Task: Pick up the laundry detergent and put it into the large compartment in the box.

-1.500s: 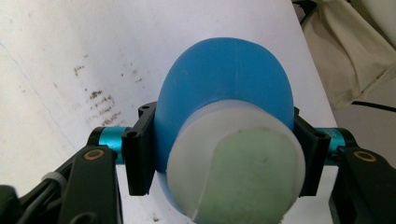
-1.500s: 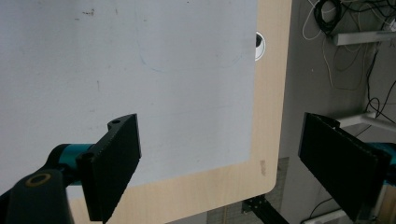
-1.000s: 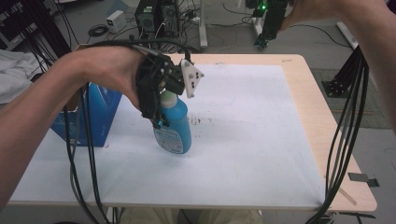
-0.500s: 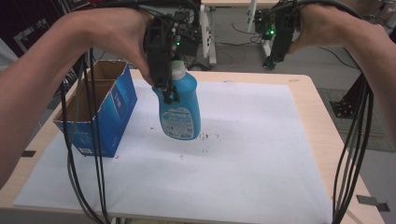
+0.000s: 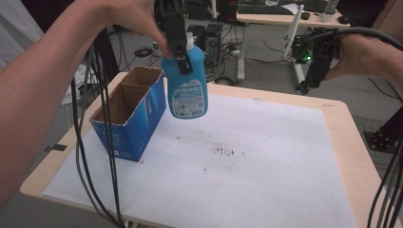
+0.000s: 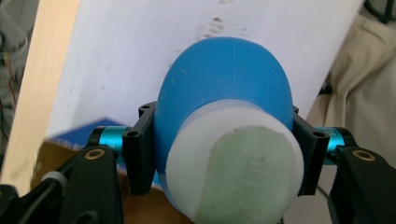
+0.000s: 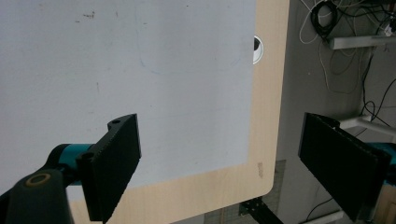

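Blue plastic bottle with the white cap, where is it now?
High view, left side: the blue plastic bottle hangs from the left claw, in the air beside the blue cardboard box.

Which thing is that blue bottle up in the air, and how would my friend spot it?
Start at the white sheet covering the wooden table, then find the open blue cardboard box near its left edge. Just right of the box, lifted off the table, hangs the blue bottle, pinched at its neck by the left gripper. It is the one thing with a white cap and a printed label.
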`<state>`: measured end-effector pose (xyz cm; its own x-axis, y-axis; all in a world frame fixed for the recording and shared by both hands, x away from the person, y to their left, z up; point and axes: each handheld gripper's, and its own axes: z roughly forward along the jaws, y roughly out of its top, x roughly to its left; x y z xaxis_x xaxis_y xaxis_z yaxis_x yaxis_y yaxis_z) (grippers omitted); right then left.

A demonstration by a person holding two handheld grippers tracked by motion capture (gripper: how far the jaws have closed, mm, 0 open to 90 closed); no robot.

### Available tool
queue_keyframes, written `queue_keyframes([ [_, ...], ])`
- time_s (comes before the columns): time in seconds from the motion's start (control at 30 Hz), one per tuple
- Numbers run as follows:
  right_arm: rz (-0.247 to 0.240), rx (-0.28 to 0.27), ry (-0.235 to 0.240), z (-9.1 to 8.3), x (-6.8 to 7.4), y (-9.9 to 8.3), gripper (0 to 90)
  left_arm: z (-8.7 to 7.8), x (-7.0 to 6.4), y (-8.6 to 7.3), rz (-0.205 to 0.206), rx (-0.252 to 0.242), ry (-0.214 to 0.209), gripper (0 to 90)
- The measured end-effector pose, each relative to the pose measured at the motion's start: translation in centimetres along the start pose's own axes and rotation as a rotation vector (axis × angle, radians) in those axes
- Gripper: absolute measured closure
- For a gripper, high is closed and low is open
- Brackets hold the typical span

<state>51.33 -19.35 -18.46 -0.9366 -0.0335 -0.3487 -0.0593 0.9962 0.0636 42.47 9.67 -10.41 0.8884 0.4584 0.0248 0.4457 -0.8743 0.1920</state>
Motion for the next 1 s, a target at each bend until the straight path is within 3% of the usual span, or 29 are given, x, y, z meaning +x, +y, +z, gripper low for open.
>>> queue_keyframes([
  [0.03,-0.005,0.001,0.001,0.0,0.0,0.1,12.3,-0.2,0.4,-0.4,-0.017,-0.001,0.009,38.0],
  [0.13,-0.017,0.001,0.003,0.2,0.1,0.2,12.3,-1.0,2.3,-2.2,-0.129,0.005,0.027,38.0],
  [0.23,-0.009,0.007,0.004,0.3,0.1,0.3,12.3,-1.5,3.6,-3.9,-0.211,0.0,0.048,38.0],
  [0.37,-0.006,0.007,0.003,0.5,0.0,0.2,12.3,-2.3,4.9,-6.2,-0.294,0.007,0.094,38.0],
  [0.47,-0.003,0.013,0.005,0.6,0.0,0.1,12.3,-2.7,5.9,-7.8,-0.343,0.019,0.1,38.0],
  [0.7,-0.001,0.019,0.01,0.8,-0.1,0.1,12.2,-2.6,7.3,-10.4,-0.411,0.066,0.121,37.9],
  [1.0,-0.005,0.022,0.013,1.2,-0.2,0.5,12.3,-2.2,8.0,-12.2,-0.434,0.087,0.125,37.9],
])
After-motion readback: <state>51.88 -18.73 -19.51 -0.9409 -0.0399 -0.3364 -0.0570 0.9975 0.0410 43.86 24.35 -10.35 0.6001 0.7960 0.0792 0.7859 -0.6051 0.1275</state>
